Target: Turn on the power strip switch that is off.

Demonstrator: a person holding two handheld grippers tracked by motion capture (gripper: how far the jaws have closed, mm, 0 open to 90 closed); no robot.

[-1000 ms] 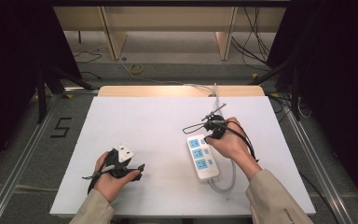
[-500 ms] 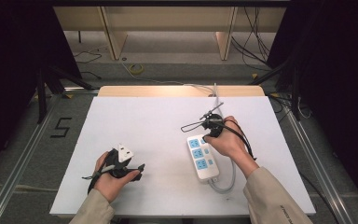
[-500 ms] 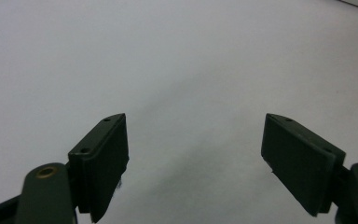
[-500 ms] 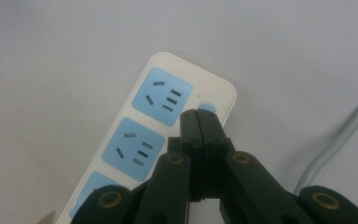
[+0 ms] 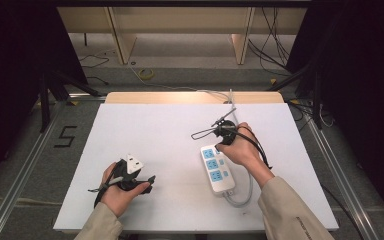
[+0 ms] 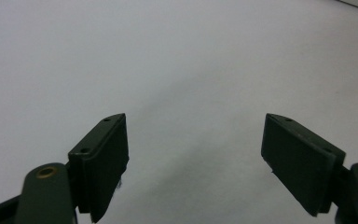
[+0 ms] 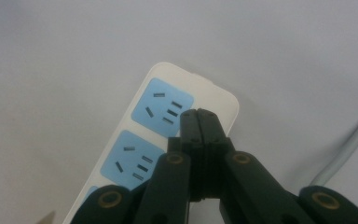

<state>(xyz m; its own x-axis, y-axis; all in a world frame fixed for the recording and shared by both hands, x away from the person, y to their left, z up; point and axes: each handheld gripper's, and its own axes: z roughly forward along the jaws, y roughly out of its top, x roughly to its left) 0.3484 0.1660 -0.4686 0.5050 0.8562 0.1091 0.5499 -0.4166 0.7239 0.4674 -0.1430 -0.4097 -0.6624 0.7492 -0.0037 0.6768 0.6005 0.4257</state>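
The right gripper [image 7: 199,114], jaws closed empty, hovers over the power strip [image 7: 168,135]; pressing may shift it. The left gripper [image 6: 193,158] sits open.

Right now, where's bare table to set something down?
Free: the whole far left and centre of the white table, between the far wooden edge and the left gripper. Also the near strip between the left hand and the power strip. Crowded: right side, where the right gripper, jaws shut, sits over the strip with its grey cable looping beside it.
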